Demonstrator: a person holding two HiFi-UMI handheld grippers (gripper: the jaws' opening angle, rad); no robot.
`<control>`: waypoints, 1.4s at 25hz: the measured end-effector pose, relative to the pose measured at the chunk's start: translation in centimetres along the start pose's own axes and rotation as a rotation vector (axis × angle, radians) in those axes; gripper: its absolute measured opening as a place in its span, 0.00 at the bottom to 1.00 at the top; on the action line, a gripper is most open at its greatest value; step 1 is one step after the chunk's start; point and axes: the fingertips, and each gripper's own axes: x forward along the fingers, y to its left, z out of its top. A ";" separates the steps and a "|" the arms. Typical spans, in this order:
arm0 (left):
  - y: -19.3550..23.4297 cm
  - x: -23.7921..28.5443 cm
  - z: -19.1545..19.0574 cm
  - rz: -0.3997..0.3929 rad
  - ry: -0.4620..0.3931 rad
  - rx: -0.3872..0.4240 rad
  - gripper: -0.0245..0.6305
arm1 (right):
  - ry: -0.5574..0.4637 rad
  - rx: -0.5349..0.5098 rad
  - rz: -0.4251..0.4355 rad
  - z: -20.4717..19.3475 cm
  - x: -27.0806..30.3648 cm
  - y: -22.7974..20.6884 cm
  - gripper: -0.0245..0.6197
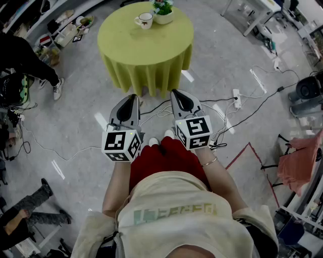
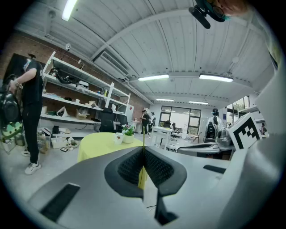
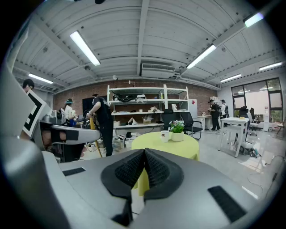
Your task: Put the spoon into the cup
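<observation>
Cup (image 1: 144, 20) on table (image 1: 132, 48), L gripper (image 1: 131, 100) & R gripper (image 1: 175, 94) closed.

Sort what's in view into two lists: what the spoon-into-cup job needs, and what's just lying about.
For the job:
- cup on the yellow table
- left hand-held gripper and right hand-held gripper, both shut and empty
- no spoon can be made out

Just lying about:
- potted plant beside the cup
- power strip on the floor

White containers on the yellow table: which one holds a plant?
The bowl-shaped pot, topped with green leaves; the cup on its left has a handle and no plant.
</observation>
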 end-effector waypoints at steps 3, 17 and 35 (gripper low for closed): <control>0.1 -0.7 0.0 -0.003 -0.003 0.005 0.07 | -0.003 0.006 -0.002 -0.2 -0.3 0.8 0.09; 1.6 -1.9 0.2 -0.021 -0.024 0.001 0.07 | -0.006 0.032 -0.018 -0.6 -0.2 2.0 0.10; 4.6 4.2 1.5 -0.032 -0.008 0.013 0.07 | -0.003 0.062 -0.041 0.9 5.6 -1.4 0.10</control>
